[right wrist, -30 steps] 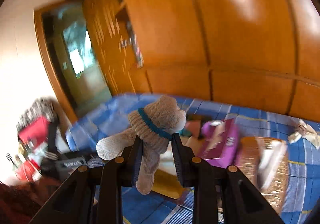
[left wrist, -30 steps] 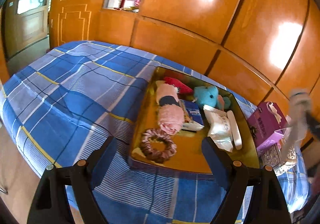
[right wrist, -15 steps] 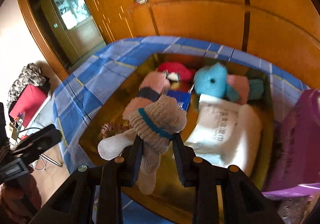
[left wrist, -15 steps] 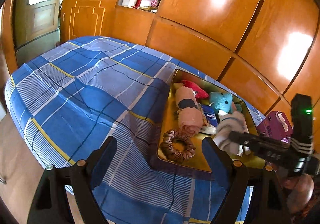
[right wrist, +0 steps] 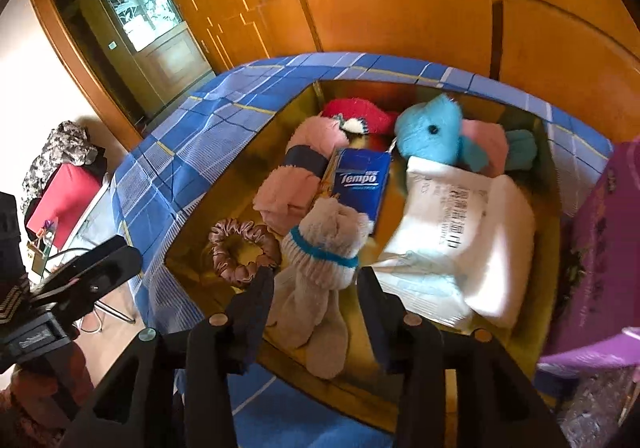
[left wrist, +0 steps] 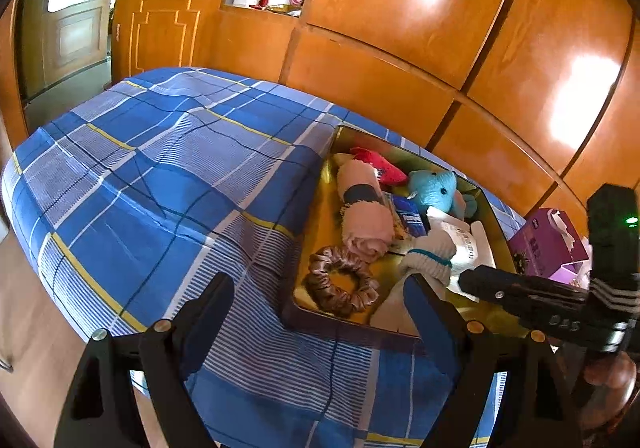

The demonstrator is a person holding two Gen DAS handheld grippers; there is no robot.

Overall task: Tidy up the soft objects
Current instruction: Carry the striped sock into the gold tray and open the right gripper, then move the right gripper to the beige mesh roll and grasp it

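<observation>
A beige sock (right wrist: 320,268) lies in a gold tray (right wrist: 224,183) between the spread fingers of the right gripper (right wrist: 316,288). The left gripper (left wrist: 320,300) hovers open over the blue bedspread (left wrist: 160,175).

Your blue plaid bedspread (left wrist: 168,183) carries a gold tray (right wrist: 550,183): beige sock (right wrist: 320,272) banded teal, mauve scrunchie (right wrist: 244,250), turquoise plush (right wrist: 430,131), blue tissue pack (right wrist: 362,181).

Matte black plastic throughout. Left gripper (left wrist: 320,300): two broad, flat, wedge-shaped fingers (left wrist: 208,312), each arm pinned by a round brass-coloured screw. Right gripper (right wrist: 316,296): same black fingers (right wrist: 256,312), same brass screws. Green indicator light and white stripes on the right body, seen from the left wrist.
</observation>
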